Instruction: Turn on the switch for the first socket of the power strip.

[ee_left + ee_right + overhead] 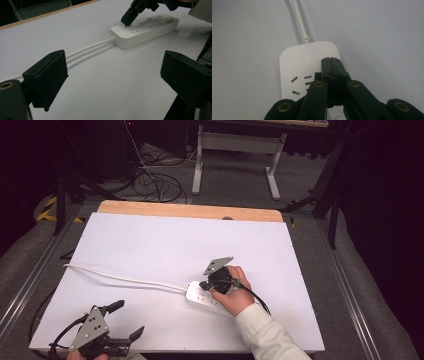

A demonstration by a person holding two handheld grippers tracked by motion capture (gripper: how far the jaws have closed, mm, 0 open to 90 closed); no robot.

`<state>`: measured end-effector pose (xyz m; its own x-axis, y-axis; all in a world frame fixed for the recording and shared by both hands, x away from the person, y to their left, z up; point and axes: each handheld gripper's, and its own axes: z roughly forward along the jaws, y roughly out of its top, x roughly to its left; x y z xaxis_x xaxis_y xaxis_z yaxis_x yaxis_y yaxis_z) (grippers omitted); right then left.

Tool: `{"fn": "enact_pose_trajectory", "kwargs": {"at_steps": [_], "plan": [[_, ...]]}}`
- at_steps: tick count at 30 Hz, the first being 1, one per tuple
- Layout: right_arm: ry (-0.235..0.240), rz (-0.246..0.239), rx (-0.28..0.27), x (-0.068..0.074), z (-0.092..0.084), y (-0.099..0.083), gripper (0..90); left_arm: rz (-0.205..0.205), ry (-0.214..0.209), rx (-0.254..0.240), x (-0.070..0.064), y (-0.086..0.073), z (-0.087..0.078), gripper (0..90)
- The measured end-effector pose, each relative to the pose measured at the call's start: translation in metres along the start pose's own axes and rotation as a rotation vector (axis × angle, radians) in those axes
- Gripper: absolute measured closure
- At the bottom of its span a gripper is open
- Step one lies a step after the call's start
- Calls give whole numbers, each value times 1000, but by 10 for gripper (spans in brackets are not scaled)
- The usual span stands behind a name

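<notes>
The right forearm, in a pale sleeve, reaches in from the bottom edge and angles up over the table [150, 235], the hand [235, 295] wrapped around the right hand-held gripper [204, 284], which tips downward. Its jaws are pressed flat together with nothing between them, and in the right gripper view the closed tip [330, 65] sits on the top face of the white power strip [307, 72], just beside a set of socket slots. The strip lies on the table right of centre, its white cord [120, 277] trailing off toward the left edge. Down at the near left corner, the left hand-held gripper [126, 320] sits low, jaws spread wide apart and empty, pointed toward the strip [145, 30].
</notes>
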<state>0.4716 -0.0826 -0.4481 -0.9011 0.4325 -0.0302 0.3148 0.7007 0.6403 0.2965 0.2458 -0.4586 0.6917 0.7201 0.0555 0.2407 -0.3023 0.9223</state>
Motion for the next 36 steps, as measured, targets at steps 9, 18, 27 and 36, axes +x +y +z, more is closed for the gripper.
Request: {"fn": "enact_pose_trajectory", "kwargs": {"at_steps": [9,18,27,36], "plan": [[-17,-27,23,3,1,3,900,0,0,4,0,0,0,79],[-24,-30,43,4,2,5,900,-1,-1,3,0,0,0,79],[-29,-24,60,5,2,7,900,-1,0,2,0,0,0,79],[-9,-12,56,2,2,6,900,-2,0,3,0,0,0,79]]}}
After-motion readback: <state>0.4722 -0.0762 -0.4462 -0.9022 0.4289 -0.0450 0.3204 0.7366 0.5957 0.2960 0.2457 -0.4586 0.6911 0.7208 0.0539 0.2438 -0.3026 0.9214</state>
